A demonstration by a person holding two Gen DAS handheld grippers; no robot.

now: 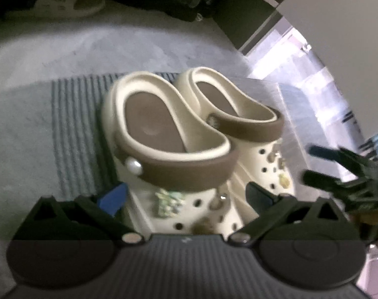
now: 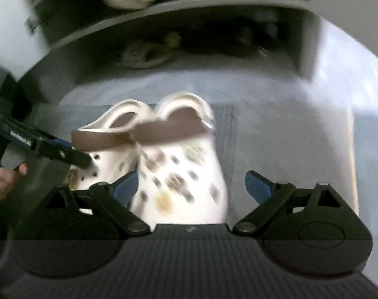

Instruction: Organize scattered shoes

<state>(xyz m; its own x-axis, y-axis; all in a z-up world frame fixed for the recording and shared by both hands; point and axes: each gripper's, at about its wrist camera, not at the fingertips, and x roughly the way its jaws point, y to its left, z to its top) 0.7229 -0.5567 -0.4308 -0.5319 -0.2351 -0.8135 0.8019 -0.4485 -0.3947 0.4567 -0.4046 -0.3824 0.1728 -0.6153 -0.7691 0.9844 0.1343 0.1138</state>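
Both grippers are sitting jaws-wide, gripping nothing: left gripper (image 1: 186,199) and right gripper (image 2: 191,186) each straddling a cream clog, probably squaring the pair (image 1: 189,134) on the mat (image 1: 74,134).

Bare mat (image 1: 72,134) lies open at frame left; paired clogs (image 1: 179,144) fill the centre, shelf (image 2: 164,12) blocks above.

The cream clogs (image 1: 179,134) look like smooth, matt moulded foam with brown matt straps (image 1: 189,172) and a glossy pearl-like stud (image 1: 133,166). The mat (image 1: 77,129) under them is ribbed grey cloth. The floor (image 1: 64,47) looks dull, stone-like.
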